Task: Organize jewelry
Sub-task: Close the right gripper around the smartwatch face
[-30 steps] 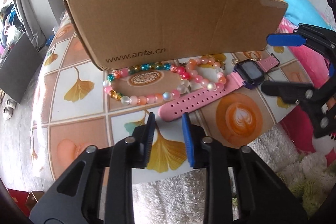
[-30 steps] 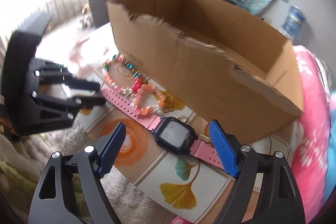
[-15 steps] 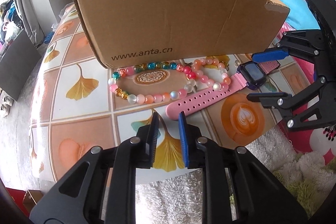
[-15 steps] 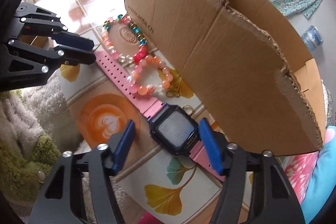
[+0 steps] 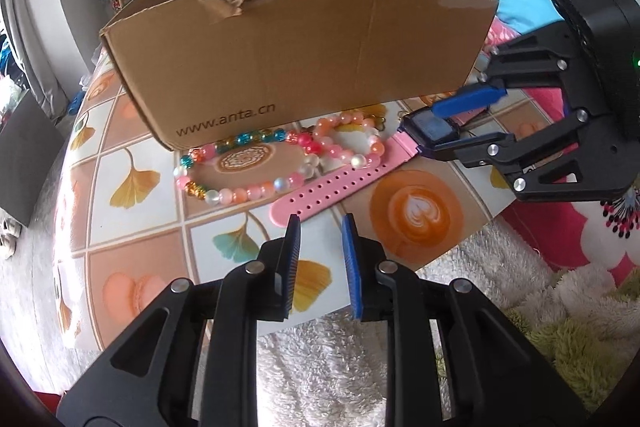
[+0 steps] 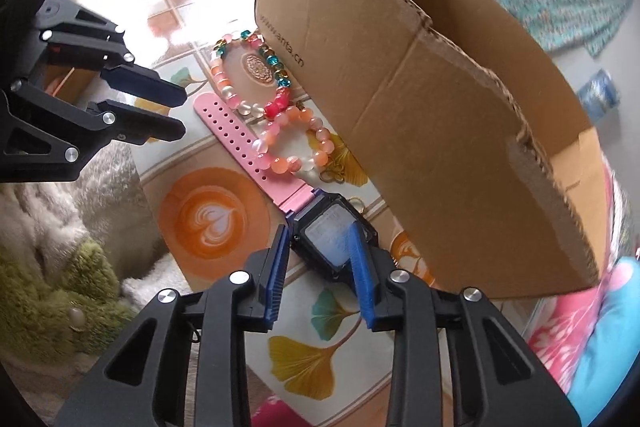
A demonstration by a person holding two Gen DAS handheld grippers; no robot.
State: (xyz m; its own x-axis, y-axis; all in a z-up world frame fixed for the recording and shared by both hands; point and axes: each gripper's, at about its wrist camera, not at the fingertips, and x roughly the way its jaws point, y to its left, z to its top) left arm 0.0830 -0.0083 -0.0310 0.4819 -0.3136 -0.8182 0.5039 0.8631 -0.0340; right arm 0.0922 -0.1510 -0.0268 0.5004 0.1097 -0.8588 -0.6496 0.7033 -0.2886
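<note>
Between right fingers: dark body of pink watch point(image 6: 332, 239), lying flat on patterned table point(image 6: 208, 219)
Right gripper point(image 6: 320, 259): jaws just closing in, blue pads flanking the watch body; contact not clear
Left gripper point(image 5: 320, 247): narrow gap, nothing held, hovering above the table edge
Ahead of left fingers: watch strap tip, just beyond the pads
Past the strap: large bead bracelet point(image 5: 240, 167) and small bead bracelet point(image 5: 352, 139), overlapping
Behind bracelets: cardboard box point(image 5: 300, 47), open top

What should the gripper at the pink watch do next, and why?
Probably finish pinching, then lift. The right gripper has just been closing, its fingers now straddling the pink watch, which lies on the table beside the cardboard box. Whether they grip yet is unclear.
</note>
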